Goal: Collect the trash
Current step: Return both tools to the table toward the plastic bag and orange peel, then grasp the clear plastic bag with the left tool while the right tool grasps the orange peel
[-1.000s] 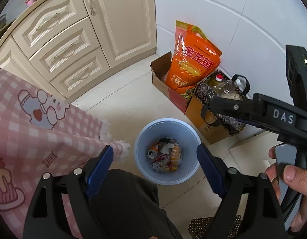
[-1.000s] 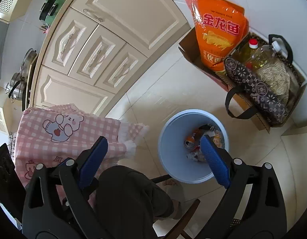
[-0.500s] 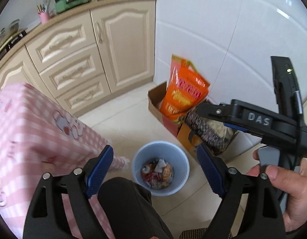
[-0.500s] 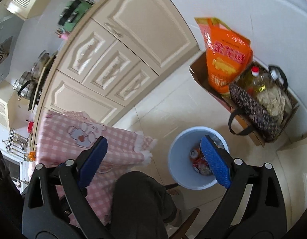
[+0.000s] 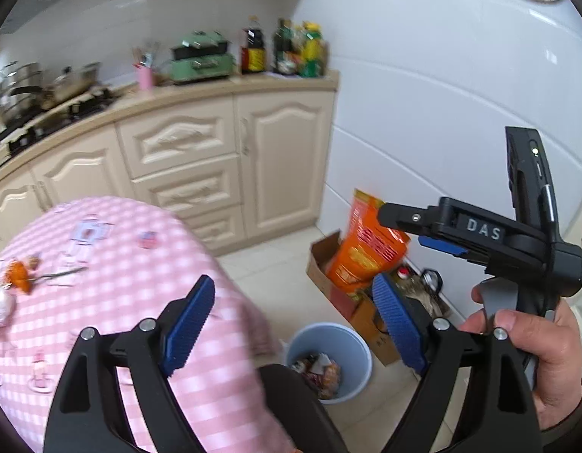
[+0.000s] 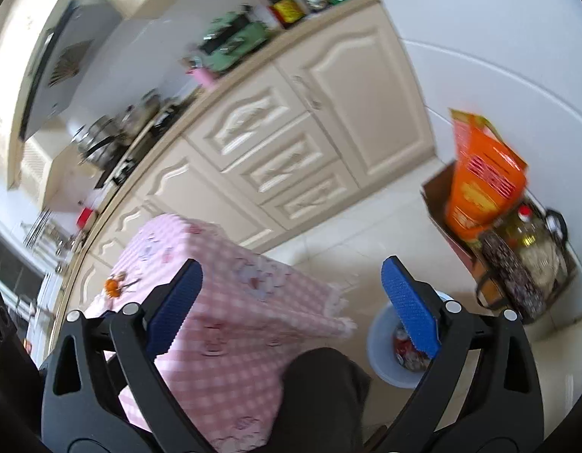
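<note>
My left gripper is open and empty, held high between the table and the bin. The light blue bin stands on the floor below, with cans and wrappers inside. On the pink checked tablecloth at the far left lie orange peel and a white crumpled scrap. My right gripper is open too, with nothing between its blue pads. It also shows in the left wrist view, where a hand grips it. The bin sits under its right finger; the peel is small at the left.
Cream kitchen cabinets run behind the table, with pots, bottles and a green appliance on top. An orange sack in a cardboard box and a patterned bag stand against the white wall. A dark-trousered knee is below.
Both grippers have risen and tipped up, staying open and empty. The bin slid down to the lower part of each view. The tabletop with its peel and the counter came into sight.
</note>
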`<state>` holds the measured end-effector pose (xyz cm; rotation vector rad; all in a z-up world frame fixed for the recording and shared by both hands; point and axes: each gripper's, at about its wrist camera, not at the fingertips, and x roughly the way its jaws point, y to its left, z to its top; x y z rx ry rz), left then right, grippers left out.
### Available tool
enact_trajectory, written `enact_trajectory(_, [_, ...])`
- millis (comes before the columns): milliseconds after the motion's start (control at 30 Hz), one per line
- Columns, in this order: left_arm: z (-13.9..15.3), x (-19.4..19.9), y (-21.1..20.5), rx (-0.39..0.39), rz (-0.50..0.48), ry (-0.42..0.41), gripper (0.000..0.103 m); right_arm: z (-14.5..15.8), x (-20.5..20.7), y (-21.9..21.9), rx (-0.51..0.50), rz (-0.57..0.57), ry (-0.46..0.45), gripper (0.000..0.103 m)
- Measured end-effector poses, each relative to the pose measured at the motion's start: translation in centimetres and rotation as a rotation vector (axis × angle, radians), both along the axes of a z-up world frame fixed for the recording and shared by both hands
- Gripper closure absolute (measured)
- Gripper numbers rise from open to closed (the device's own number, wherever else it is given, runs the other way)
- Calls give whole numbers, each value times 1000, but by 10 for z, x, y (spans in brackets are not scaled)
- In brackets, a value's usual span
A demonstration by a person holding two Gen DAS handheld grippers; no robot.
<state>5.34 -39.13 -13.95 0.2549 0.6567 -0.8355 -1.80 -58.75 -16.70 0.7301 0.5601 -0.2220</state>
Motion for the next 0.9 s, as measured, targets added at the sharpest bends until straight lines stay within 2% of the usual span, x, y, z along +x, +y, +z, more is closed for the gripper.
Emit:
enact_trajectory(233, [29,22,65,-63,116,-53,18,39,29,48,-55,86,-62,9])
enact_trajectory(467, [47,50,150,-120,281,-92,16,69,64,105,-109,198,-97,9])
enact_trajectory(700, [47,86,238,-147,473,-90,15,83,102,166,-156,308,-105,8])
enact_trajectory(900, [35,112,299,-138,608,-83,12,82,138,219,-200,399,-95,8])
